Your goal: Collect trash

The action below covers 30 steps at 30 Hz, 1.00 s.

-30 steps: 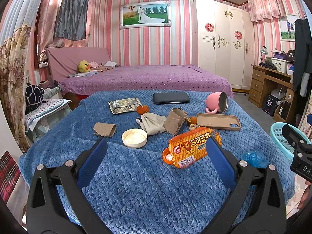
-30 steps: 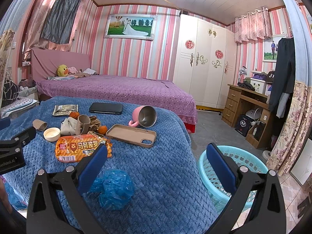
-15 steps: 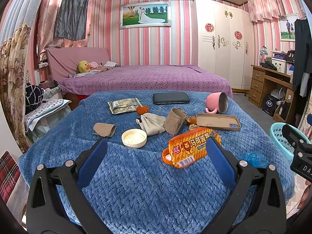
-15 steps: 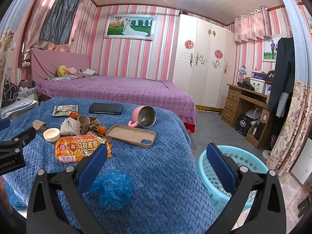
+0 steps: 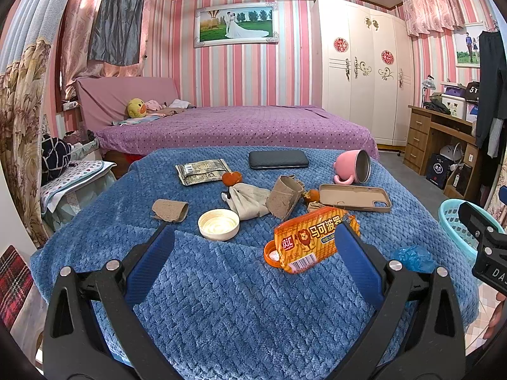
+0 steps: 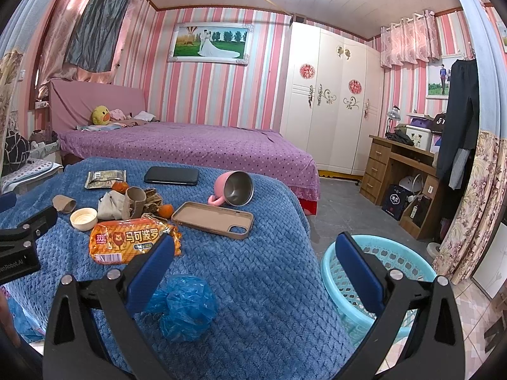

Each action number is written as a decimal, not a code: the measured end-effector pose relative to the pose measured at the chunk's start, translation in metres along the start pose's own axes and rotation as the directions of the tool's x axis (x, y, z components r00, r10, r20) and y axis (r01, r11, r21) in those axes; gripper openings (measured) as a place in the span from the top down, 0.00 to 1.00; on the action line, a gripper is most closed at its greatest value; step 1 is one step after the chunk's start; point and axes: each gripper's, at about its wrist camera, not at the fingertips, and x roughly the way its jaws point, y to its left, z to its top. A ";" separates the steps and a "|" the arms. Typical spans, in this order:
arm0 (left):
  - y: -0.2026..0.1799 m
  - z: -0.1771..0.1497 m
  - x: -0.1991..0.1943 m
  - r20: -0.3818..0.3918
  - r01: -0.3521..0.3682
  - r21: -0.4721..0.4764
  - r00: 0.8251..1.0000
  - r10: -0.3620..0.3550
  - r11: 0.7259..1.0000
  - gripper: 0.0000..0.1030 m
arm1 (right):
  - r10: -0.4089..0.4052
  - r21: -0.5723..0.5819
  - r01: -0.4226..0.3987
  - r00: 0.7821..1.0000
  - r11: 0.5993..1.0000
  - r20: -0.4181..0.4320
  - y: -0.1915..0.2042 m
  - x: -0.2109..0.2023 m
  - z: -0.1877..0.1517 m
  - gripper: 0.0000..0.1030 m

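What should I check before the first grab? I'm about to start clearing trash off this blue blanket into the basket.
1. Left gripper open, holding nothing: ok.
2. Right gripper open, holding nothing: ok.
3. Blue plastic bag close to right gripper, nothing on it: ok.
4. Basket upright beside the bed, mouth open: ok.
5. Snack wrapper clear of phone case: ok.
6. Basket already holding trash: cannot tell.
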 end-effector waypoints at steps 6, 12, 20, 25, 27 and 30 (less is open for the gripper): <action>0.000 0.000 0.000 0.000 0.000 0.000 1.000 0.000 1.000 0.05 | 0.000 0.000 0.000 1.000 1.000 0.000 0.000 0.000 0.000 0.04; 0.000 0.000 0.000 0.000 0.000 0.000 1.000 0.000 1.000 0.05 | 0.000 0.000 0.000 1.000 1.000 0.000 0.000 0.000 0.000 0.04; 0.000 0.000 0.000 0.000 0.000 0.000 1.000 0.000 1.000 0.05 | 0.002 0.002 -0.002 1.000 1.000 -0.003 -0.001 0.000 0.000 0.04; 0.000 -0.002 0.000 -0.004 0.001 0.000 1.000 -0.001 1.000 0.05 | 0.005 0.013 -0.005 1.000 1.000 -0.011 -0.003 0.001 -0.002 0.04; -0.003 -0.001 -0.001 -0.004 -0.002 0.003 1.000 0.002 1.000 0.05 | 0.006 0.024 -0.006 1.000 1.000 -0.017 -0.004 0.002 -0.002 0.04; -0.004 0.000 -0.002 -0.008 -0.003 0.005 1.000 0.003 1.000 0.05 | 0.010 0.037 -0.009 1.000 0.999 -0.022 -0.004 0.004 -0.004 0.04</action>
